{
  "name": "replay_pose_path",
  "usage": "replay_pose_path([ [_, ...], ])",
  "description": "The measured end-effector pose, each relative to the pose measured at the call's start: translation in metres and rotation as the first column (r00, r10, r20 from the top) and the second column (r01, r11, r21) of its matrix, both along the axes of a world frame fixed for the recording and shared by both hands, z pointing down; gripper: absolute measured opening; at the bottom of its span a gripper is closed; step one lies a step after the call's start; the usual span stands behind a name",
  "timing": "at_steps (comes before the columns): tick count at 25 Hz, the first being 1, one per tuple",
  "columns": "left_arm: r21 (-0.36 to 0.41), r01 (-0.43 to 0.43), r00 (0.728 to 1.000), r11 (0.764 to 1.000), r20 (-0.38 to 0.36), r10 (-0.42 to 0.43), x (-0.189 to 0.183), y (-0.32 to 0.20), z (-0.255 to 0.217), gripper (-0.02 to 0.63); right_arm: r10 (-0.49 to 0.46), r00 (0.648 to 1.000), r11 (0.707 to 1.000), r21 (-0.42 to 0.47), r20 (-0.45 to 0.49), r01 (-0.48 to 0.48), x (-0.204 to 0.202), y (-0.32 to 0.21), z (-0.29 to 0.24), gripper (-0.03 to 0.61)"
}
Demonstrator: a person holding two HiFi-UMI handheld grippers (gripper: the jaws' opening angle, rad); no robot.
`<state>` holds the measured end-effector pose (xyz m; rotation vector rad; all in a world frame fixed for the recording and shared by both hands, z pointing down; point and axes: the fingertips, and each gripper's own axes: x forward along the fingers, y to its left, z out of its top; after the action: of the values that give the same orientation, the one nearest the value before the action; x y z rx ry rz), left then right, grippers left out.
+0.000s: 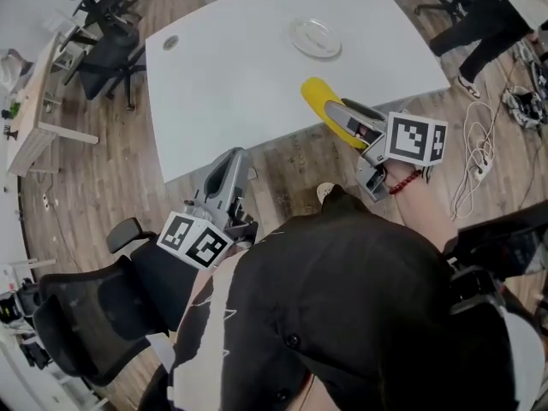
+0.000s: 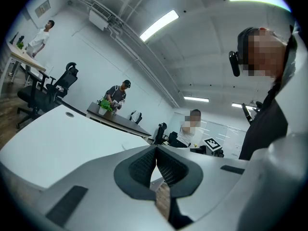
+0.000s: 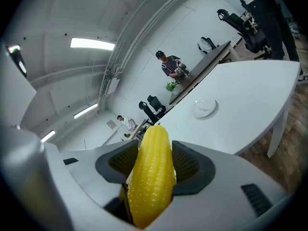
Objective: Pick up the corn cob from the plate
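My right gripper (image 1: 330,110) is shut on the yellow corn cob (image 1: 318,101), held in the air over the white table's near edge. In the right gripper view the corn cob (image 3: 151,170) stands up between both dark pads and sticks out past the jaws. The round white plate (image 1: 314,38) lies bare on the table farther off, and the same plate (image 3: 204,108) shows small in the right gripper view. My left gripper (image 1: 233,163) hangs off the table's near edge with its jaws closed together and nothing between them; in its own view the left gripper (image 2: 156,163) has its pads touching.
The white table (image 1: 240,67) has a round cable port (image 1: 170,43) near its far left corner. Black office chairs (image 1: 107,37) stand at the left and a desk (image 1: 30,114) beyond. A person's legs (image 1: 479,24) and cables on the wooden floor (image 1: 484,157) are at right.
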<state>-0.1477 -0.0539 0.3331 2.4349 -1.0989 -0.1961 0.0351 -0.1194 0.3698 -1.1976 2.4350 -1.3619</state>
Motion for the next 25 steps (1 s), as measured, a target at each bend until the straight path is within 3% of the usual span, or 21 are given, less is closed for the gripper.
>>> replay_pose_path([
  [14,0.022,-0.123,0.992,0.992,-0.009,0.123,-0.060,0.121,0.022,0.014,0.135,0.979,0.991,-0.025,0.155,-0.133,-0.055,0.144,0.015,0.230],
  [25,-0.034,-0.142,0.989,0.989,-0.033,0.141,-0.072,0.132,0.026,0.014,0.169,0.940,0.986,-0.059,0.295,-0.159,-0.067,0.163,-0.006,0.232],
])
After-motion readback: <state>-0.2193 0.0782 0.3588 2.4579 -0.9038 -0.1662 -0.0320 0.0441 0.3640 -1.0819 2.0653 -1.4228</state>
